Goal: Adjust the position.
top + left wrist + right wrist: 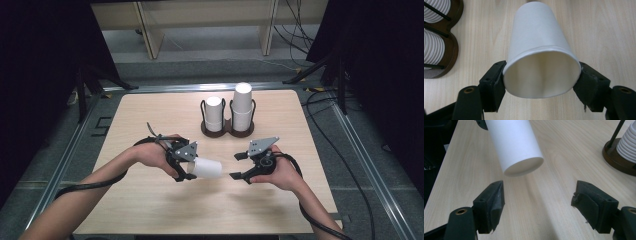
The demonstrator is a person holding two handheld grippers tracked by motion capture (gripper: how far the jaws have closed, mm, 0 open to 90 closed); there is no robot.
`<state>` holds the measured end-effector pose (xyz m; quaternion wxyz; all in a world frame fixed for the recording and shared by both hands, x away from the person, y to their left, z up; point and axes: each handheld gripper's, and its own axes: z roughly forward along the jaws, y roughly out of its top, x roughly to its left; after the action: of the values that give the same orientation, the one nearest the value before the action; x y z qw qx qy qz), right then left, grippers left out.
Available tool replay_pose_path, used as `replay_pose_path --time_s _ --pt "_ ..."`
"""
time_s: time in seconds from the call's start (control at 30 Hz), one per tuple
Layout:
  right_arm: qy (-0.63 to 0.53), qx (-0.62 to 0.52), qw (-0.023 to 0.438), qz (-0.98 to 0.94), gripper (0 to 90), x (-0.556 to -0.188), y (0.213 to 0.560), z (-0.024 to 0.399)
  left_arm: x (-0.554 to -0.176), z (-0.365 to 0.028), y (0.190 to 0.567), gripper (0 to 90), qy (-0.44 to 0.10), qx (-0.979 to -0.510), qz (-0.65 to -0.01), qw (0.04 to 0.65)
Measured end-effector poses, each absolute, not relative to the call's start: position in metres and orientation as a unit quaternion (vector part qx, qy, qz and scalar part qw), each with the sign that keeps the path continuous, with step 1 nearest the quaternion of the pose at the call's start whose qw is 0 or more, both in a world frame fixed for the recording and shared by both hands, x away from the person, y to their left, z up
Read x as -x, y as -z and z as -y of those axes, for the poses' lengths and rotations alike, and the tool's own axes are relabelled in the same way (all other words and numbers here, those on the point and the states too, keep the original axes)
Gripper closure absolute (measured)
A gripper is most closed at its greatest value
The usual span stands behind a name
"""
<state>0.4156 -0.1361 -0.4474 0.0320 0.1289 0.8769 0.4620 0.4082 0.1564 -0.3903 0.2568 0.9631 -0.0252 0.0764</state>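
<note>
1. From the high view, the left gripper (189, 169) holds a white paper cup (206, 168) on its side above the pale wooden table (150, 200), the cup's narrow base pointing across at the right gripper (239, 166). The right gripper's jaws stand apart with nothing between them, a short gap from the cup's base. Farther back, a dark wooden two-ring cup holder (228, 129) carries two stacks of white cups (242, 102). I judge the step in hand to be passing the cup across or pulling it free, so the right gripper should come in level with the cup's axis.

2. In the left gripper view, the jaws clamp the cup (540, 50) at its rolled rim, one pad (496, 82) on each side, and the mouth is squeezed slightly oval. A harder squeeze would likely crease the rim, so that grip is best left as it is.

3. In the right gripper view, the cup's base (524, 166) hangs above and between the spread pads (492, 205), nearer the left one and not touching either. The gripper would do well to rise, centre on the cup's body and close gently on the wall, not on the base edge.
</note>
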Motion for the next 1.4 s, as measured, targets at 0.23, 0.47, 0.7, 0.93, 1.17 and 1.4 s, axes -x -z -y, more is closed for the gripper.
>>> replay_pose_path --time_s 0.23,0.47,0.7,0.93,1.17,1.4 --pt "-0.455 -0.125 0.027 -0.881 24.4 -0.415 0.445 0.131 -0.409 -0.155 0.389 30.7 -0.071 -0.968 0.028 0.239" --pt "-0.447 -0.118 0.024 -0.886 24.4 -0.416 0.443 0.125 -0.410 -0.153 0.385 30.8 -0.070 -0.971 0.033 0.225" --pt "-0.443 -0.108 0.028 -0.890 24.3 -0.417 0.442 0.121 -0.411 -0.151 0.383 30.8 -0.068 -0.975 0.037 0.209" --pt "-0.440 -0.106 0.029 -0.891 24.3 -0.417 0.441 0.118 -0.411 -0.148 0.381 30.8 -0.067 -0.978 0.042 0.193" --pt "-0.438 -0.103 0.029 -0.893 24.3 -0.417 0.440 0.116 -0.411 -0.144 0.378 30.8 -0.066 -0.981 0.049 0.178" --pt "-0.434 -0.094 0.035 -0.895 24.2 -0.416 0.439 0.111 -0.411 -0.143 0.377 30.9 -0.067 -0.982 0.051 0.170"
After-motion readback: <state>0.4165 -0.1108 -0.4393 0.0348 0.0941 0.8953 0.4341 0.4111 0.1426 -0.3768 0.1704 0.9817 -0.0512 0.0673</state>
